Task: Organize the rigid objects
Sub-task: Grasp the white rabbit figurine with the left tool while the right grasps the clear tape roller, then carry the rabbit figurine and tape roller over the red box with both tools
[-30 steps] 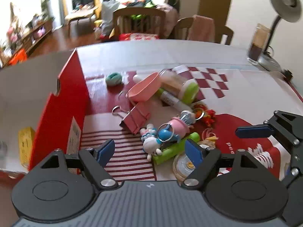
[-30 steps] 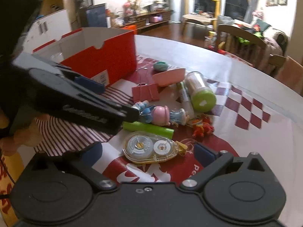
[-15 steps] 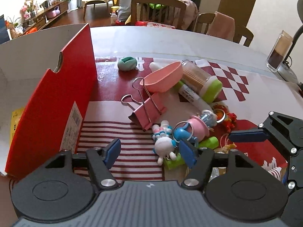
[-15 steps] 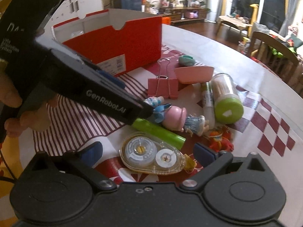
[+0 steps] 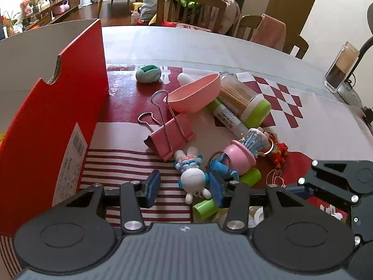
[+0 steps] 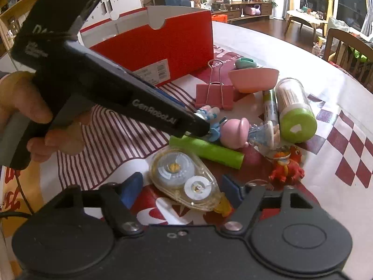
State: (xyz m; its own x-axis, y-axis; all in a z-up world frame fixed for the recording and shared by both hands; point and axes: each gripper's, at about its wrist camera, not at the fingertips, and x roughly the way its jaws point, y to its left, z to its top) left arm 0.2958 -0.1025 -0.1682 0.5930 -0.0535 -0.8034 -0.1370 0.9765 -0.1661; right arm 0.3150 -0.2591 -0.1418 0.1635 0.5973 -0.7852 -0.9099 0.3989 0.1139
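Beside the red box (image 5: 53, 126), the left hand-held gripper (image 5: 184, 187) has been closing around the white bunny figure (image 5: 193, 179); the right hand-held gripper (image 6: 181, 186), also closing, straddles the tape dispenser (image 6: 184, 179), neither visibly clamped.

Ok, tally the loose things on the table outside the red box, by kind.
Toy figures: 4 (bunny, blue one, pink-hatted doll, red one)
Binder clip: 1
Scoop: 1
Jar: 1
Marker: 1
Green tube: 1
Tape roller: 1
Teal case: 1
Total: 11
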